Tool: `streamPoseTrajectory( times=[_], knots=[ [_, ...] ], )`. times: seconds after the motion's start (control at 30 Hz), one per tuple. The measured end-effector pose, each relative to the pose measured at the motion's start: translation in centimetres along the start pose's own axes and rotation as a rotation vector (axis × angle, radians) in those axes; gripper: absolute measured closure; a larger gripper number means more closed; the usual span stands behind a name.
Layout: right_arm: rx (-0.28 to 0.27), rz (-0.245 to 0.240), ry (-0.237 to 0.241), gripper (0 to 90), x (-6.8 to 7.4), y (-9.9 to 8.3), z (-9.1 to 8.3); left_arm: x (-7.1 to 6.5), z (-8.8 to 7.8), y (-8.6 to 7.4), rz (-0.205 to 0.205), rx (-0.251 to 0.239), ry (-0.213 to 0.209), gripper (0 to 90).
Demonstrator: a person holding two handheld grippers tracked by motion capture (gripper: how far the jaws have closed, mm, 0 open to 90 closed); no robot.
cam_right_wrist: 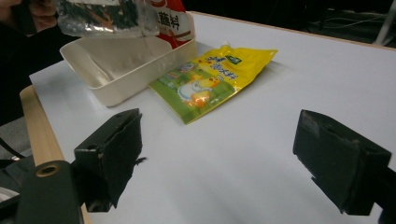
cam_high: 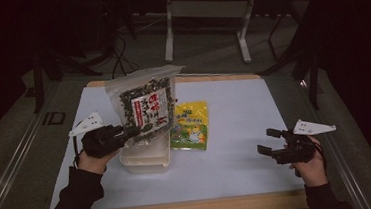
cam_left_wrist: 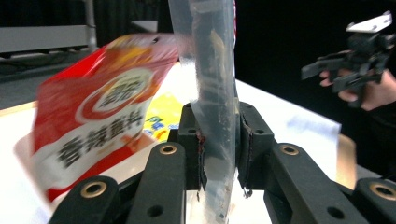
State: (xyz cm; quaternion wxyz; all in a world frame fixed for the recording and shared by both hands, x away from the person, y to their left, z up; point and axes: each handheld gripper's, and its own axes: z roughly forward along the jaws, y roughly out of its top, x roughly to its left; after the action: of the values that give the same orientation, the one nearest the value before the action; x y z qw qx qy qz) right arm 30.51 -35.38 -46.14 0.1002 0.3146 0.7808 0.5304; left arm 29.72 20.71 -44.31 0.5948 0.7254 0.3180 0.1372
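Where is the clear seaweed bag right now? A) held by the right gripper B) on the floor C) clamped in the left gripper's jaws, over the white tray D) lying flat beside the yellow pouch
C: the left gripper has its jaws shut on the edge of the clear seaweed bag, which hangs above the white tray; the right gripper is open and apart.

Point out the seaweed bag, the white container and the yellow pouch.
seaweed bag (cam_high: 146,105), high view, printed front label.
white container (cam_right_wrist: 122,91), right gripper view, near wall.
yellow pouch (cam_high: 191,125), high view, middle of front.

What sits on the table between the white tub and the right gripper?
In the high view, the yellow pouch lies flat just right of the white tub; from there to the right gripper the table is bare.
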Motion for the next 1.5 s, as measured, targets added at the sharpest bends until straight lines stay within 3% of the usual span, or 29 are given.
streamPoseTrajectory(
  times=[0.23,0.4,0.57,0.8,0.9,1.13,1.23,1.33,1.5],
  knots=[
    [0.001,0.007,0.004,15.1,-0.1,0.0,0.0,1.0,-0.3,-1.8,-0.004,0.001,0.027,76.8],
    [0.002,0.009,0.006,15.1,-0.1,-0.1,0.1,1.0,-0.2,-2.2,0.0,0.0,0.044,76.8],
    [-0.001,0.012,0.004,15.1,-0.2,-0.1,0.0,1.0,0.3,-2.7,-0.002,0.012,0.043,76.8],
    [-0.003,0.014,0.005,15.1,-0.2,-0.1,-0.1,0.9,1.1,-3.3,0.026,0.036,0.075,76.8],
    [-0.003,0.014,0.005,15.1,-0.2,-0.2,-0.1,1.1,1.7,-4.4,0.014,0.023,0.075,76.8],
    [-0.002,0.013,0.006,15.2,-0.1,-0.1,-0.1,1.2,2.5,-5.4,0.043,0.046,0.097,76.6],
    [-0.001,0.013,0.004,15.2,-0.2,-0.2,-0.1,1.2,2.5,-5.5,0.043,0.044,0.099,76.5],
    [-0.001,0.019,0.004,15.2,-0.2,-0.3,-0.2,0.9,2.6,-5.2,0.055,0.073,0.106,75.9],
    [-0.002,0.015,0.004,15.2,-0.2,-0.3,-0.3,0.6,2.7,-4.9,0.019,0.095,0.111,74.0]
  ],
)
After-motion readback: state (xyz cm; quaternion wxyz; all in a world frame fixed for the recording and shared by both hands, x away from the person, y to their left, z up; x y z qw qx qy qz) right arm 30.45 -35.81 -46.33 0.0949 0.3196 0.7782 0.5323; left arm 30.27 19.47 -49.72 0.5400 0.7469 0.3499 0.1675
